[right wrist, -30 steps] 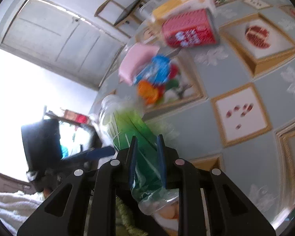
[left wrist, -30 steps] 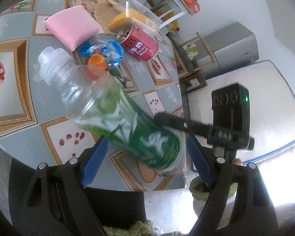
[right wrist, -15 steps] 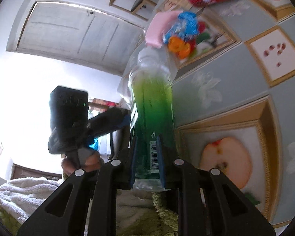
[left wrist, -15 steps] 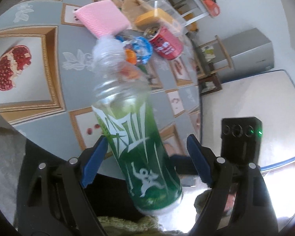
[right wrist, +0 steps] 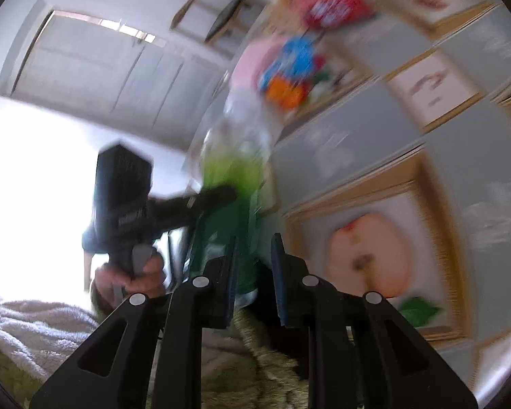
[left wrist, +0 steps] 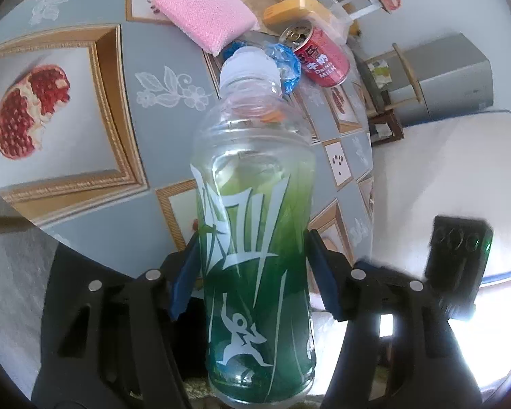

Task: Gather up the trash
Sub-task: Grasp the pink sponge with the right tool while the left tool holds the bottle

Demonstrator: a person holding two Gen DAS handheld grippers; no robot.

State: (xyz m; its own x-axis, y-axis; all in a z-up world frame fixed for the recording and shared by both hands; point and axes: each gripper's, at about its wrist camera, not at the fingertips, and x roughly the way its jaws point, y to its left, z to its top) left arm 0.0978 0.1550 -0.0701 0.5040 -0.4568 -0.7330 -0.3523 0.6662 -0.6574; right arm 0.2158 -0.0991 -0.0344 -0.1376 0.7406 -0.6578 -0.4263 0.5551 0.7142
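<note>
Trash in play was a clear plastic bottle [left wrist: 255,238] with a green label and white cap, filling the centre of the left wrist view from the bottom edge up past the middle. It stood between the blue pads of the left gripper [left wrist: 252,272], whose jaws were closing; the pads lay right against the label on both sides, though whether they pressed it could not be told for sure. In the right wrist view, badly blurred, the same bottle [right wrist: 231,184] rose from lower centre toward the middle of the frame. The right gripper [right wrist: 253,279] kept its jaws narrow, with the bottle's bottom end between the pads, apparently pinched there, though the blur hid the contact itself. At the left of that view, a hand [right wrist: 133,276] held the other gripper's handle.

Behind the bottle, a table [left wrist: 146,156] under a grey cloth printed with framed fruit pictures filled the upper left of the left wrist view. On it, toward the top centre, lay a pink sponge [left wrist: 204,20]. Just right of it a crumpled blue wrapper [left wrist: 286,64] showed beside the bottle's cap, and a red drink can [left wrist: 320,58] lay on its side next to that. A clear tub with a yellow block inside [left wrist: 303,6] sat above the can.
</note>
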